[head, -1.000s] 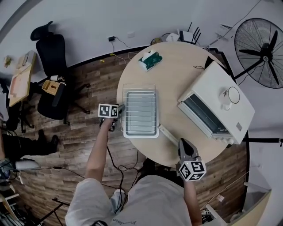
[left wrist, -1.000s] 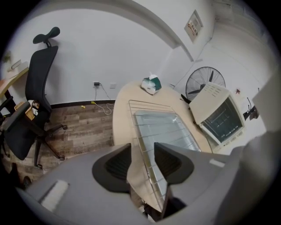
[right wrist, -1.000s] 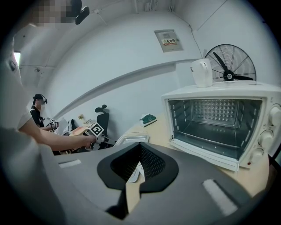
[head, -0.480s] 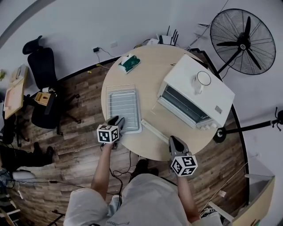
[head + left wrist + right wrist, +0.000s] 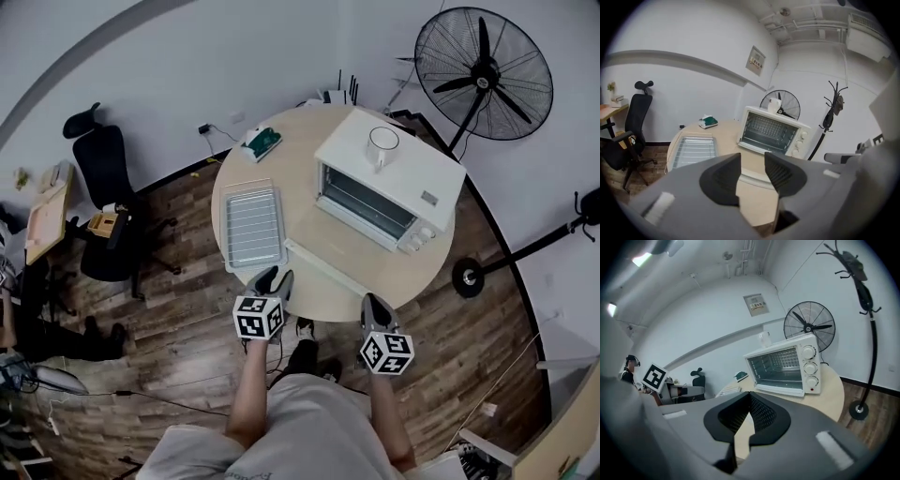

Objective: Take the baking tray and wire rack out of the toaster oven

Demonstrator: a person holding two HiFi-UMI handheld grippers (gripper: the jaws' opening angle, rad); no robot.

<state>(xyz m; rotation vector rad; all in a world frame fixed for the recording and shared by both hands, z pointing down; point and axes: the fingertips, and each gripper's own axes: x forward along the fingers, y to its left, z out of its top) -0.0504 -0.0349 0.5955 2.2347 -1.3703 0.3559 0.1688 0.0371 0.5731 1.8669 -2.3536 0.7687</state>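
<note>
Standing at the table (image 5: 302,173) edge, we hold the left gripper (image 5: 272,277) spread and empty and the right gripper (image 5: 374,302) pressed together on nothing. The job looks done: baking tray (image 5: 253,227) and wire rack (image 5: 249,185) lie stacked ahead of the left one, outside the open toaster oven (image 5: 389,173).

The right gripper (image 5: 749,401) has its jaws pressed together with nothing between them. At one o'clock beyond them, the toaster oven (image 5: 783,367) stands open on the round table (image 5: 829,390), with a fan (image 5: 809,326) behind it.
</note>
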